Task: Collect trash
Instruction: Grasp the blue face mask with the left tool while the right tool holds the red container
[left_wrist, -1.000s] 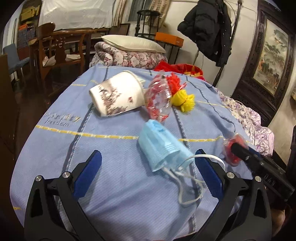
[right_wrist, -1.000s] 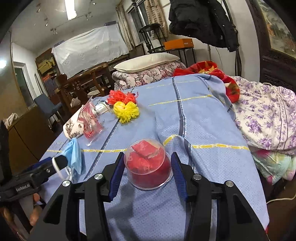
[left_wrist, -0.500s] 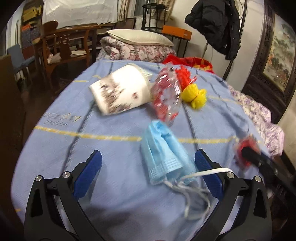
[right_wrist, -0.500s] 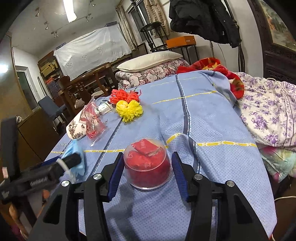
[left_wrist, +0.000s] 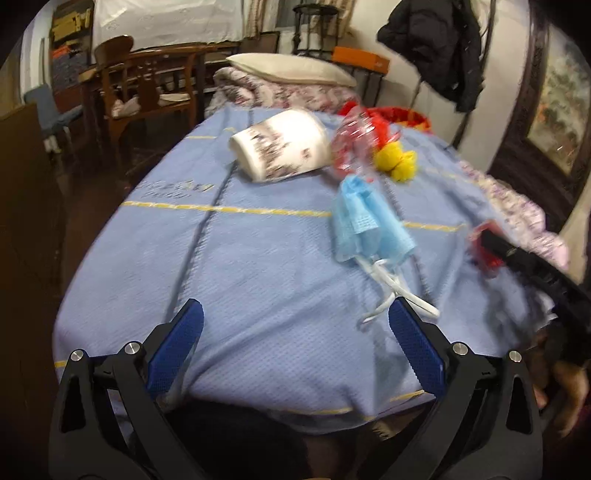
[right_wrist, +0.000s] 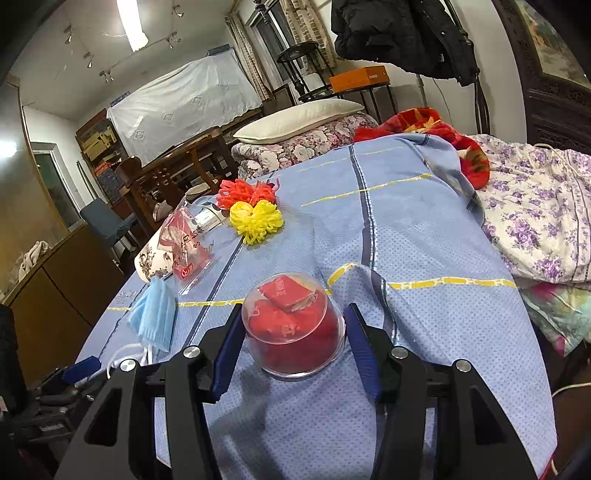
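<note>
A clear plastic cup (right_wrist: 295, 334) stuffed with red wrappers stands upside down on the near part of the blue bedspread (right_wrist: 424, 229), between the spread jaws of the right gripper (right_wrist: 291, 345). A sliver of gap is seen on each side, so the cup is bracketed, not squeezed; these jaws have just been opening slightly around it. The grasp is judged not yet made, and closing is what the pickup calls for.

To the left lies a blue face mask (left_wrist: 364, 225), its white loops trailing toward the near edge. The left gripper (left_wrist: 295, 343) has been drawn back and leftward since a second ago: the mask, then between its fingers, now lies ahead and right of them, only a loop touching the right pad. Its jaws are spread wide and empty. Farther off lie a printed white container (left_wrist: 280, 149), a crumpled red-printed bag (right_wrist: 184, 243) and yellow (right_wrist: 256, 218) and red (right_wrist: 245, 190) pompoms, all uncollected.
</note>
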